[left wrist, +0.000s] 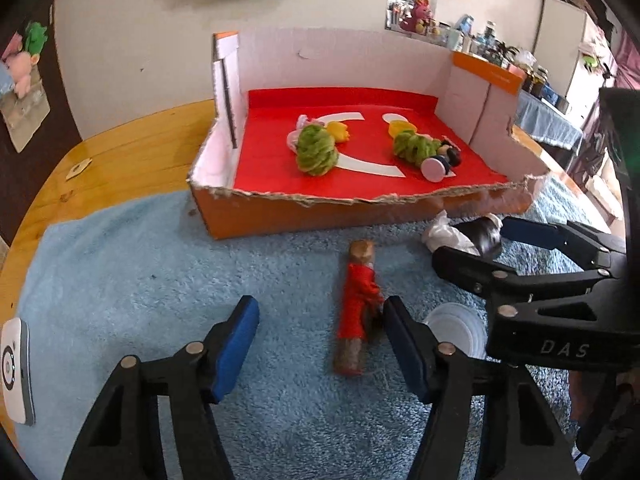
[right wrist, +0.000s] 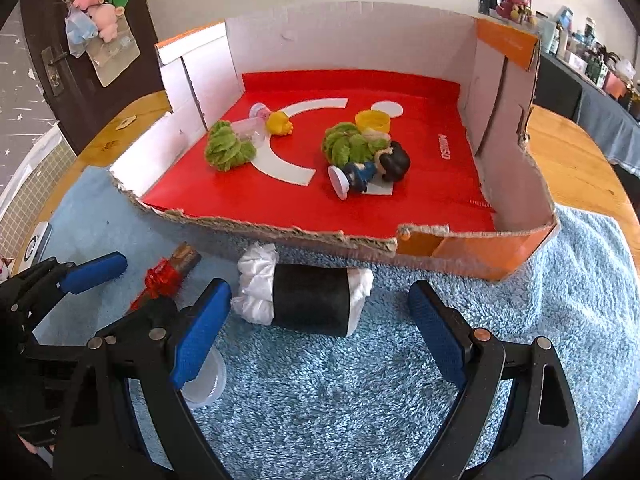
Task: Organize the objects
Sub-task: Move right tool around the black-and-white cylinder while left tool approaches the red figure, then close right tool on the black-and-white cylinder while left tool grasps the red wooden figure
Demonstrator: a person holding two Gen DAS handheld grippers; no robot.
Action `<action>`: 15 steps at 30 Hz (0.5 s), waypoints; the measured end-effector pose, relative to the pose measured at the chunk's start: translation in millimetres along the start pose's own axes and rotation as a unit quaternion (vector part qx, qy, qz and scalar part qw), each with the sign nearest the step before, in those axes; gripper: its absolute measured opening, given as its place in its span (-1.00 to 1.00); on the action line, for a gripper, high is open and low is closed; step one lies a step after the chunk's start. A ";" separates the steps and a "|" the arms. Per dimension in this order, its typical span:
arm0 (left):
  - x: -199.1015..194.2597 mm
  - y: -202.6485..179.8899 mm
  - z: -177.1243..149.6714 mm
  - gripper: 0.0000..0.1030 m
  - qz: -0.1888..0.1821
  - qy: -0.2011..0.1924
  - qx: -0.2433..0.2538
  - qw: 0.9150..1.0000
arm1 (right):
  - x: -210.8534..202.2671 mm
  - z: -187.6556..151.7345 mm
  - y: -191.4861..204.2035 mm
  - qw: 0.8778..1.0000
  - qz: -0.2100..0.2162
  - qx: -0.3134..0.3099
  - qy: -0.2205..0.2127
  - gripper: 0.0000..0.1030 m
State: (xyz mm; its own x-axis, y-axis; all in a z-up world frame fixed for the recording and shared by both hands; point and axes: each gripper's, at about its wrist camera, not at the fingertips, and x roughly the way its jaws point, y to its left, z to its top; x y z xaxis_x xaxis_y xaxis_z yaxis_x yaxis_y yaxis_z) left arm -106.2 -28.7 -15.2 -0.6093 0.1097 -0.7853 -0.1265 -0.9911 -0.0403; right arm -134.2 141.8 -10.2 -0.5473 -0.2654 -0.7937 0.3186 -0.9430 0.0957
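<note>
Left hand-held gripper (left wrist: pixel 320 340): jaws apart around the red-wrapped stick (left wrist: pixel 356 312) on the blue towel (left wrist: pixel 120 280) — one pad touching, not clamped.
Right hand-held gripper (right wrist: pixel 320 320): open, straddling the black-and-white roll (right wrist: pixel 306 300).
Risk: stick off-centre — closing may roll it away before the box (right wrist: pixel 516 184).

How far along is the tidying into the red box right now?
Partly done: two green yarn bundles, a yellow toy and a figurine already lie in the box. The left tool straddles the red-wrapped stick, the right tool the black roll; neither is gripped. Both remain on the towel.
</note>
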 end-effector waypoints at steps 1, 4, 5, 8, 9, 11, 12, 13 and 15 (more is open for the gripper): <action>0.7 -1.4 0.7 0.22 -0.001 0.000 0.003 1.000 | -0.7 -0.8 -0.2 1.000 -0.002 0.000 -0.002 0.73; 1.7 -4.1 1.8 0.08 -0.002 -0.001 0.007 1.000 | -2.9 -1.6 -1.7 1.000 -0.002 0.000 -0.006 0.49; 1.7 -4.6 1.8 0.04 -0.004 -0.001 0.008 1.000 | -3.8 -1.5 -2.4 1.000 0.000 0.001 -0.007 0.35; 0.6 -7.3 1.1 -0.23 -0.004 -0.004 0.013 1.000 | -5.4 -2.0 -2.9 1.000 0.002 -0.001 -0.008 0.18; 0.3 -8.5 0.8 -0.38 -0.005 -0.005 0.016 1.000 | -5.8 -2.6 -2.6 1.000 0.003 -0.003 -0.009 0.18; -0.2 -10.5 0.3 -0.56 -0.008 -0.006 0.019 1.000 | -6.2 -3.2 -2.0 1.000 0.003 -0.004 -0.011 0.16; -0.3 -10.7 0.3 -0.60 -0.008 -0.006 0.019 1.000 | -6.5 -3.4 -1.9 1.000 0.003 -0.004 -0.011 0.16; -0.5 -10.2 0.5 -0.61 -0.008 -0.006 0.018 1.000 | -6.9 -3.4 -2.0 1.000 0.005 -0.004 -0.012 0.15; -1.2 -8.8 0.7 -0.63 -0.013 -0.007 0.014 1.000 | -7.7 -3.9 -2.2 1.000 0.008 -0.004 -0.012 0.15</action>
State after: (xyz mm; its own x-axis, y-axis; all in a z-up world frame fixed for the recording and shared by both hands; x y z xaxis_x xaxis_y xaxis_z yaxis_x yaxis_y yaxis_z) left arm -104.9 -20.1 -13.5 -0.6169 0.1363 -0.7752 -0.1637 -0.9856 -0.0430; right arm -127.7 146.8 -6.6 -0.5610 -0.2858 -0.7769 0.3334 -0.9370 0.1039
